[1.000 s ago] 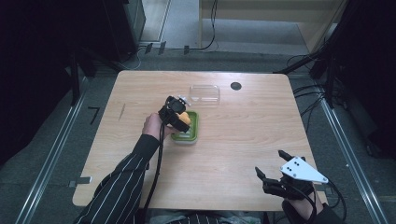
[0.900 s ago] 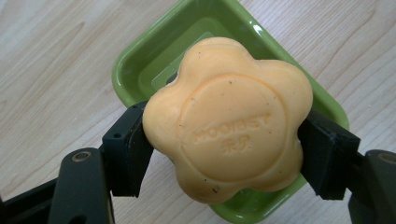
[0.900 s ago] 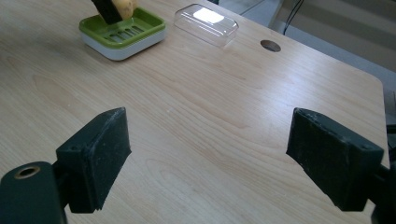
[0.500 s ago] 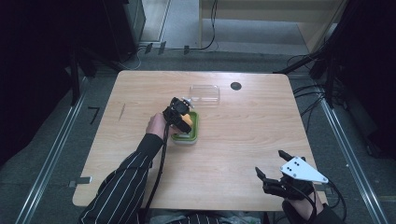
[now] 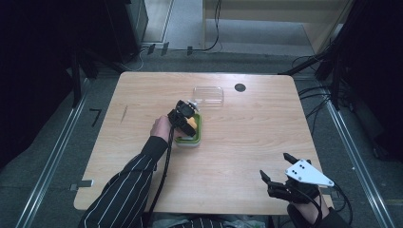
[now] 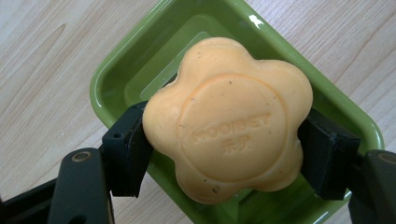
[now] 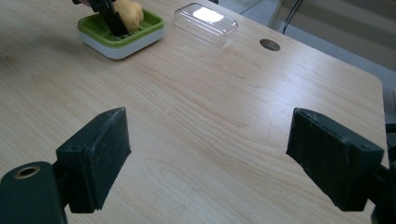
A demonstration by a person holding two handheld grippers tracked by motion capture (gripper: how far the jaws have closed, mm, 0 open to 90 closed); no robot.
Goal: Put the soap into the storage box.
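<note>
An orange flower-shaped soap (image 6: 229, 121) sits between the two black pads of my left gripper (image 6: 226, 154), which is shut on it. The soap hangs tilted just over the green soap dish (image 6: 112, 70). From above, the left gripper (image 5: 183, 114) and soap (image 5: 191, 122) are over the dish (image 5: 189, 139) near the table's middle. My right gripper (image 5: 276, 167) rests at the front right edge, jaws wide open with nothing between them (image 7: 212, 154). In its view the dish (image 7: 140, 35) and the soap (image 7: 128, 13) lie far off at the top left.
A clear plastic lid (image 5: 208, 95) lies just behind the dish, also visible as the lid (image 7: 205, 18) in the right gripper view. A round dark hole (image 5: 240, 87) sits at the table's far side. Bare wood (image 5: 247, 133) spans between the two grippers.
The left gripper with the soap has edged slightly to the right over the dish. The right gripper has stayed put.
</note>
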